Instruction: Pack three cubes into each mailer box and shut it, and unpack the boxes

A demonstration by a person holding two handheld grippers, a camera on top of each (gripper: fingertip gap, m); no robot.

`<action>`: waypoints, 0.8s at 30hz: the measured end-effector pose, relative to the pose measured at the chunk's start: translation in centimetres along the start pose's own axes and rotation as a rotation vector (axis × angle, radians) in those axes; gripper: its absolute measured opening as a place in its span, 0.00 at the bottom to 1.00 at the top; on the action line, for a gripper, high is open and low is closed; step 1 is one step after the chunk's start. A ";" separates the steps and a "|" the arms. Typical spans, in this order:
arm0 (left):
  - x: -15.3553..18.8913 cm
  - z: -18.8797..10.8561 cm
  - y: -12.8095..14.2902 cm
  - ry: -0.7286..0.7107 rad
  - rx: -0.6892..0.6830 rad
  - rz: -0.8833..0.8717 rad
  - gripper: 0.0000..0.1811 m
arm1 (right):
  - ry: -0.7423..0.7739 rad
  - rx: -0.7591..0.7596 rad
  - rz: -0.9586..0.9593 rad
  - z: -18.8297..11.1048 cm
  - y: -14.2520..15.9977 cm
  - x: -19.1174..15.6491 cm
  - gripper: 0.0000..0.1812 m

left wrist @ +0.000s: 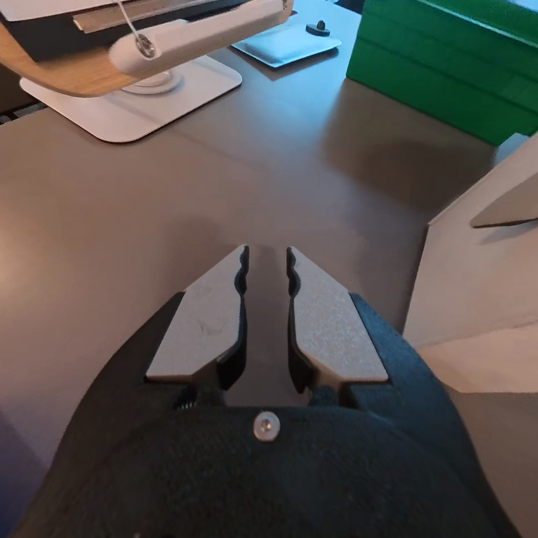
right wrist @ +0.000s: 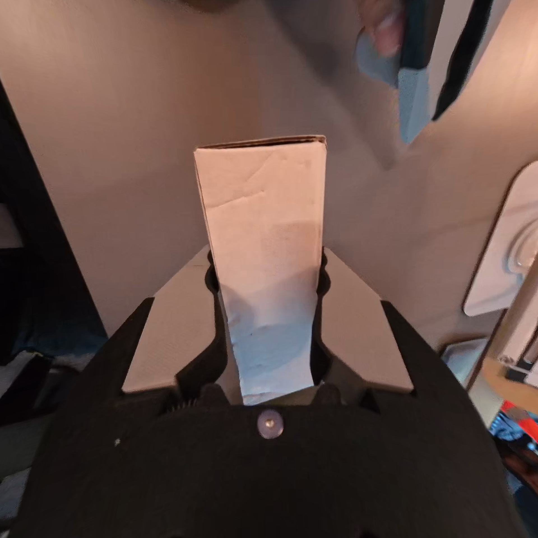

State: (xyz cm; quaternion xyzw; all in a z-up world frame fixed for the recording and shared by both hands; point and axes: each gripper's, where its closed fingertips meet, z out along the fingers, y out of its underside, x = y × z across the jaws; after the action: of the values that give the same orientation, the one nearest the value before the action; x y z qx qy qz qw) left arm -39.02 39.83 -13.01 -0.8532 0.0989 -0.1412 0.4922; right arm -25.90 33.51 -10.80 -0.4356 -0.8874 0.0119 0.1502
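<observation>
Over the brown desk (left wrist: 174, 203), left claw (left wrist: 267, 253) narrowly parted (empty), right claw (right wrist: 266, 262) clamping a white mailer box (right wrist: 262, 218).

You face a brown desk (left wrist: 180, 189); a white stand base (left wrist: 139, 102) sits on it, with a green box (left wrist: 442, 67) right of the base.

This looks like an office desk: a smooth grey-brown tabletop (left wrist: 203, 189) carries a monitor on a flat white square-footed stand (left wrist: 131, 102) with a curved wooden arm (left wrist: 58, 75), a pale rectangular charging-pad-like slab (left wrist: 288, 46) (blurred, so uncertain), and stacked green boxes (left wrist: 442, 67) behind.
</observation>
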 end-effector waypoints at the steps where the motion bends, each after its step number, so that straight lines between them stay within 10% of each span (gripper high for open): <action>1: -0.2 -0.1 -0.1 -0.004 0.009 -0.012 0.13 | 0.031 -0.001 -0.001 -0.5 0.6 0.0 0.38; 8: -0.8 -0.7 -0.6 -0.009 0.057 -0.057 0.12 | 0.403 0.064 0.092 -8.5 7.3 3.1 0.38; 15: 0.1 0.0 -0.5 0.012 0.040 -0.053 0.11 | 0.929 -0.071 0.243 -18.2 24.6 9.0 0.38; 24: 0.2 0.7 0.1 -0.020 -0.015 -0.007 0.10 | 1.056 -0.246 0.128 -14.8 37.0 13.2 0.36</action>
State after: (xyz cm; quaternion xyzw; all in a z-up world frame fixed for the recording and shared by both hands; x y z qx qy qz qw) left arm -38.64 40.28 -13.44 -0.8587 0.0921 -0.1336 0.4861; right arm -0.88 65.08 1.07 -0.4501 -0.6578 -0.3033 0.5223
